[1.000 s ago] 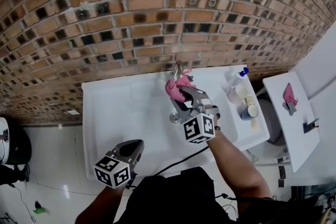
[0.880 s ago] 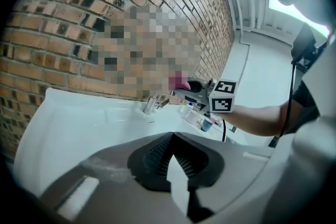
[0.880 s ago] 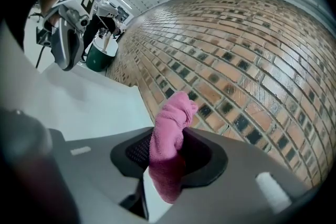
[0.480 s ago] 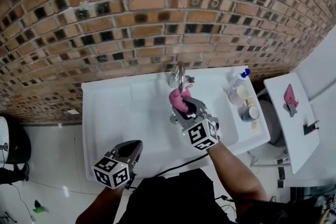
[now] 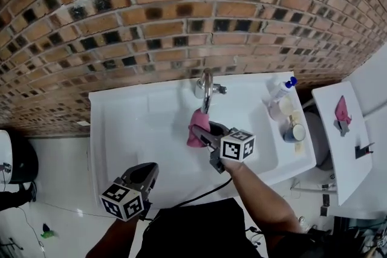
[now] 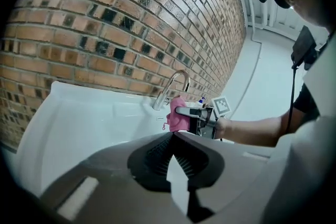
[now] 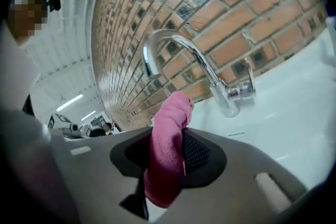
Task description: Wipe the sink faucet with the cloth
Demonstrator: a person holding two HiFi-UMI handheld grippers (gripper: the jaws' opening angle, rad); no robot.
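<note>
The faucet (image 5: 207,86) rises from the back rim of the white sink (image 5: 121,112), its curved spout arching forward over the basin. Just below the spout's tip is the pink cloth (image 5: 196,129), pinched in the closed jaws of the right gripper (image 5: 204,133). A wad pokes up past the tips, so fabric rather than the jaws would meet the chrome. Whether cloth touches spout is hard to tell from above; the right gripper view suggests a small gap. The left gripper (image 5: 151,171), jaws together on nothing, hangs at the sink's near edge, out of the way
</note>
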